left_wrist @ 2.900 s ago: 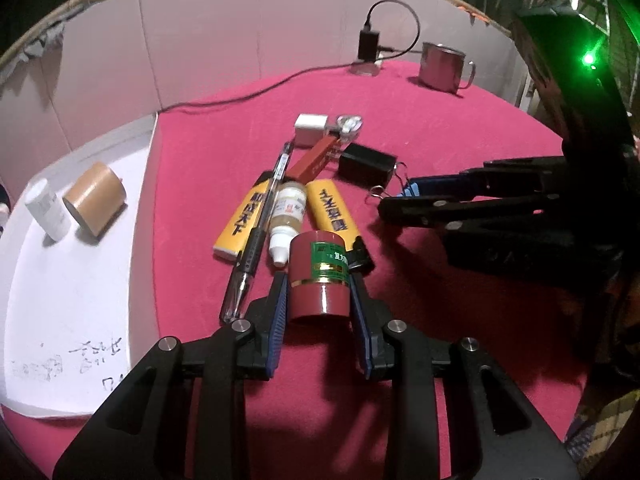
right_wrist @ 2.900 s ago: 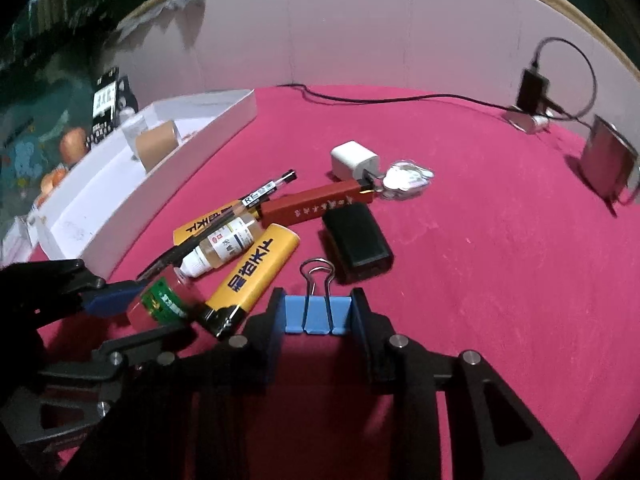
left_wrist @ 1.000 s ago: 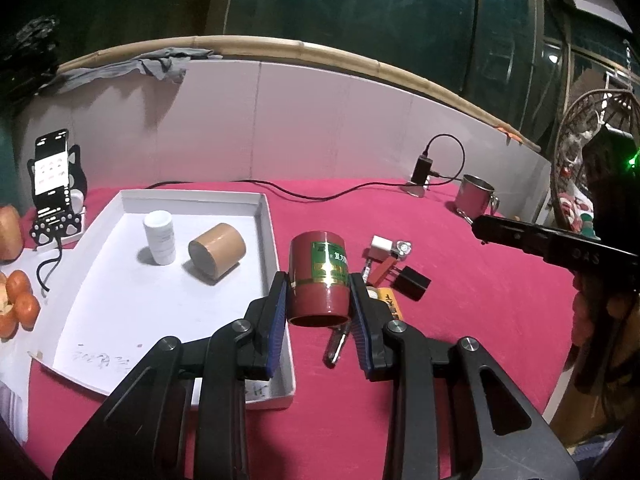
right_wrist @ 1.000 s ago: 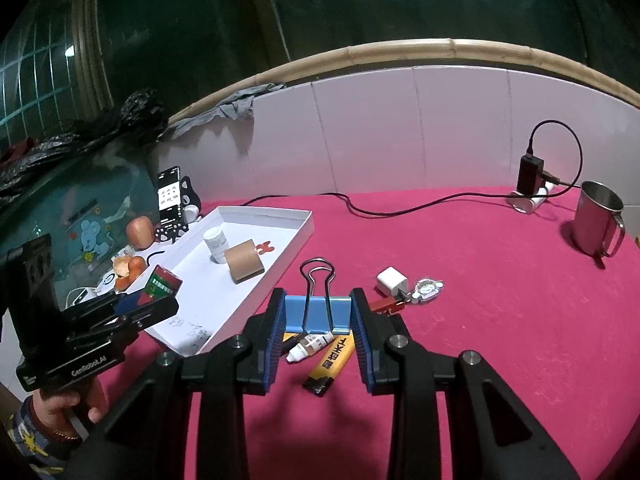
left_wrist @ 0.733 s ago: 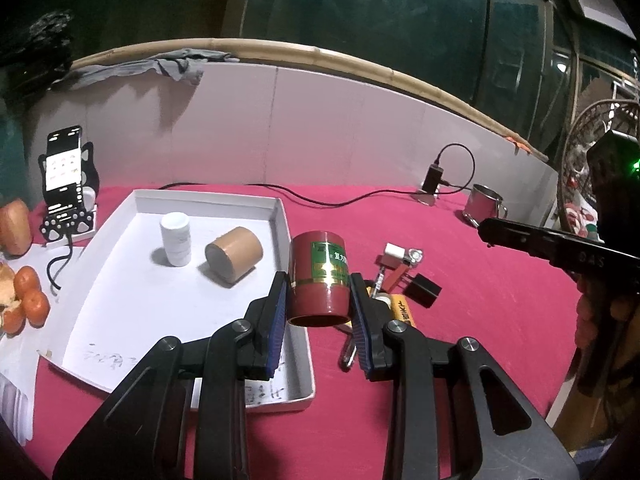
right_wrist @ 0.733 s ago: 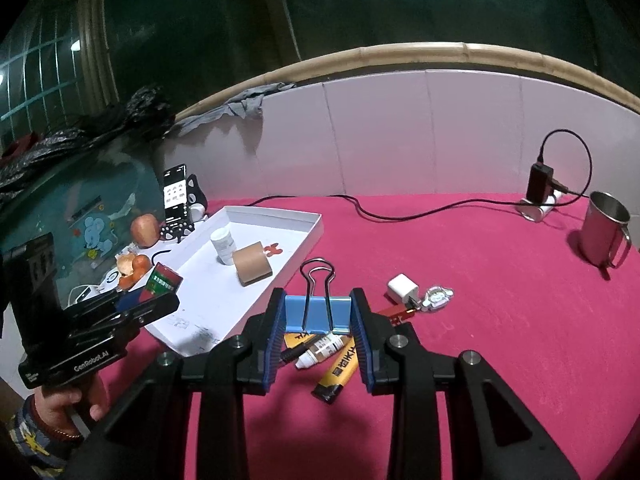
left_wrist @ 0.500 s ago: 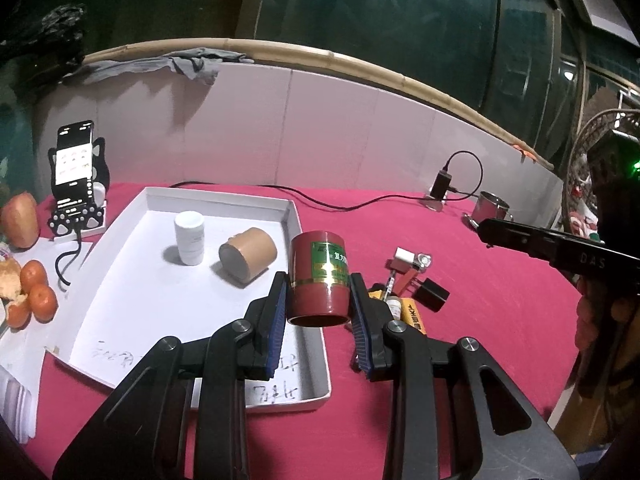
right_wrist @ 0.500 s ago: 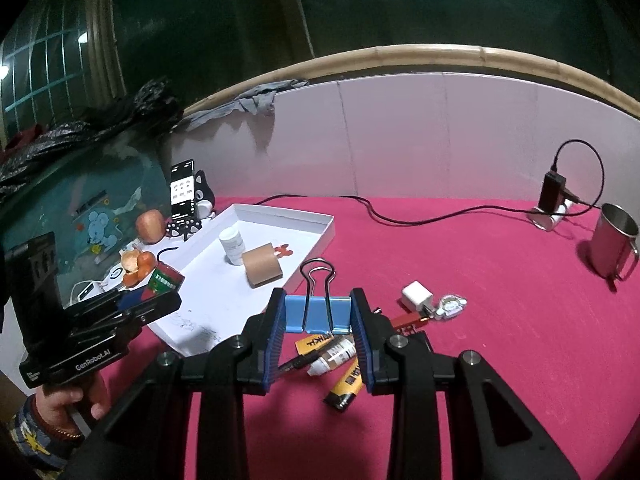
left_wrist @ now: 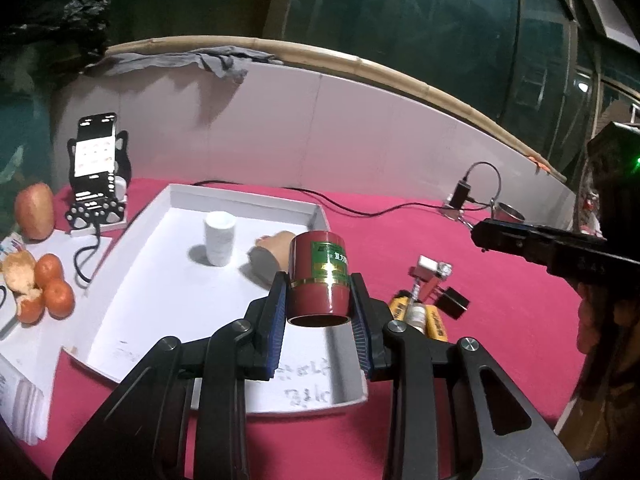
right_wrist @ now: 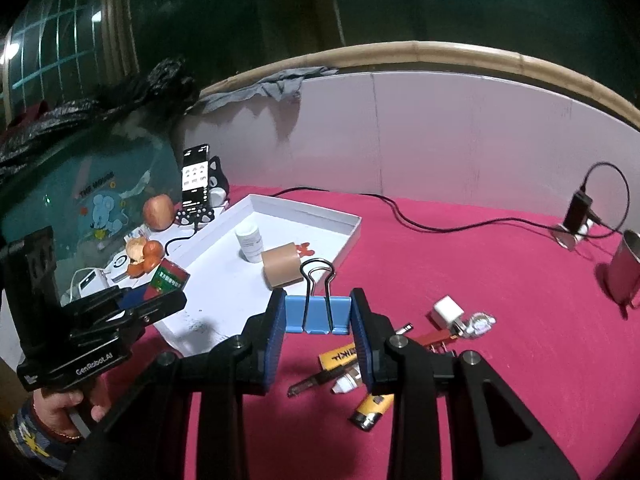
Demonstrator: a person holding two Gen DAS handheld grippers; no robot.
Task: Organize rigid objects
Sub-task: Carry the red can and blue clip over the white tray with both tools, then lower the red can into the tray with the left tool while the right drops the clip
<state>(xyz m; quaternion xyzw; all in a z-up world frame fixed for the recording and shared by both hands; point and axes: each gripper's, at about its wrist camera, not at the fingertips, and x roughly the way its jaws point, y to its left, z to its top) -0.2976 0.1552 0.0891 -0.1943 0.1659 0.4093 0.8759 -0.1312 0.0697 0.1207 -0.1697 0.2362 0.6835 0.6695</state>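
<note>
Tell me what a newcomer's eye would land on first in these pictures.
First, the dark red canister clamped in the left gripper, held over the white tray. Next, the blue binder clip pinched in the right gripper, above the bright pink tablecloth with its small clutter of loose items.

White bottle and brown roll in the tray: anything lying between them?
No. In the left wrist view, only bare tray floor separates the white bottle from the brown roll.
</note>
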